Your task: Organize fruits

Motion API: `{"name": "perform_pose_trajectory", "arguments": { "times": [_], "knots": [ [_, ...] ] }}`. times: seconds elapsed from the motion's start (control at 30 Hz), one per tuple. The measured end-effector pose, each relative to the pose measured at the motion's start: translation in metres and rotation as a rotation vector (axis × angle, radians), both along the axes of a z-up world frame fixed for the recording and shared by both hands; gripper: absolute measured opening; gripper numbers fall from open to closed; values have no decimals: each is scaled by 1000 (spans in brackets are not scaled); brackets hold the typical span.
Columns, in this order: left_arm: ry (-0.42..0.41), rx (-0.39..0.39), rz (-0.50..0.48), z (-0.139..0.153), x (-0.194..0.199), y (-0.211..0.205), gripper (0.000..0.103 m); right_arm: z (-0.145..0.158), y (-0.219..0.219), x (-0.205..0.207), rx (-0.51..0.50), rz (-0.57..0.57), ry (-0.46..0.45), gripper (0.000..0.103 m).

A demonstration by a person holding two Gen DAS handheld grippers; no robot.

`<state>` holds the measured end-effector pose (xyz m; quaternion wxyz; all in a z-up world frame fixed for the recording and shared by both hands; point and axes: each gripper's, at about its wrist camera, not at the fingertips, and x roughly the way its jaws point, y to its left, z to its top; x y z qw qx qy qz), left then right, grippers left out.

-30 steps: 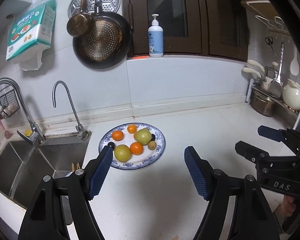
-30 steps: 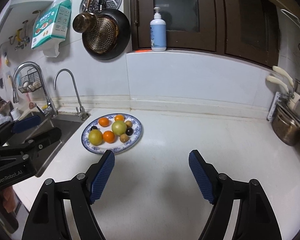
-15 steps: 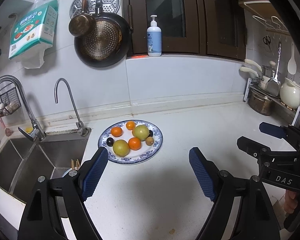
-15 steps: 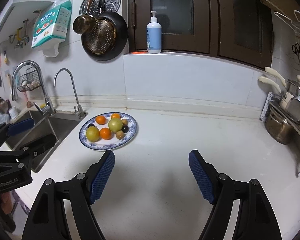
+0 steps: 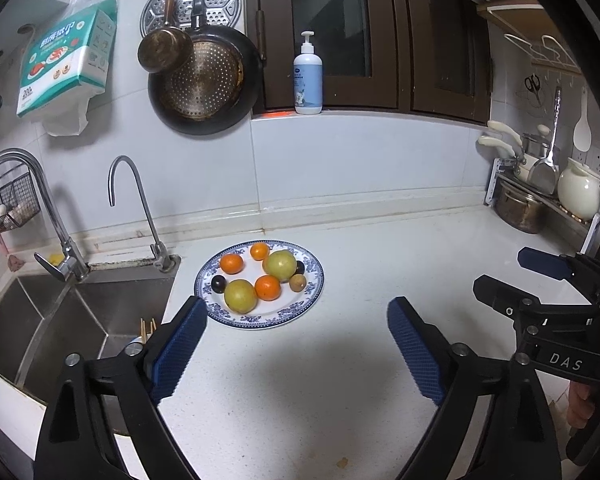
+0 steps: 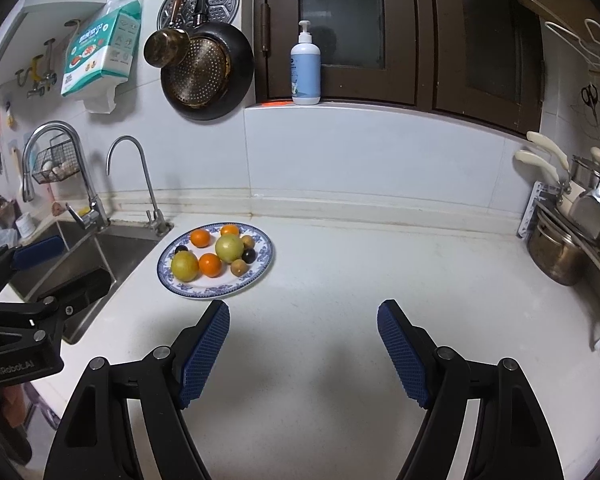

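Note:
A blue-patterned plate [image 5: 314, 298] [image 6: 261, 268] sits on the white counter beside the sink. It holds two yellow-green fruits [image 5: 240, 295] [image 6: 229, 248], three oranges [image 5: 267, 287] [image 6: 210, 265], two dark plums [image 5: 218, 283] and small brown fruits [image 5: 297, 282]. My left gripper [image 5: 297, 320] is open and empty, above the counter just in front of the plate. My right gripper [image 6: 303, 322] is open and empty, further right and back from the plate. Each gripper shows in the other's view: the right [image 5: 540, 280], the left [image 6: 55, 264].
A steel sink [image 5: 59, 320] with two taps [image 5: 129, 200] lies left of the plate. Pots and a white jug [image 5: 578, 194] stand on a rack at the right. A pan [image 5: 203, 80] hangs on the wall; a soap bottle [image 5: 308, 76] stands on the window sill.
Both grippers have pulled back and risen a little, so the plate looks smaller and farther off. Both stay open and empty.

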<state>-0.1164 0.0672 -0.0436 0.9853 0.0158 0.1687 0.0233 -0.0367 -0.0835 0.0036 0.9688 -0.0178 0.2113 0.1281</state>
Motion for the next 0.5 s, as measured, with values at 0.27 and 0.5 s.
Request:
{"name": "perform_pose_trajectory", "arguments": {
  "times": [0.27, 0.5],
  "knots": [
    [-8, -13, -2, 1, -1, 2, 102, 0, 0, 0, 1, 3, 2, 77],
    [3, -14, 0, -2, 5, 2, 102, -3, 2, 5, 1, 4, 20, 77]
  ]
}}
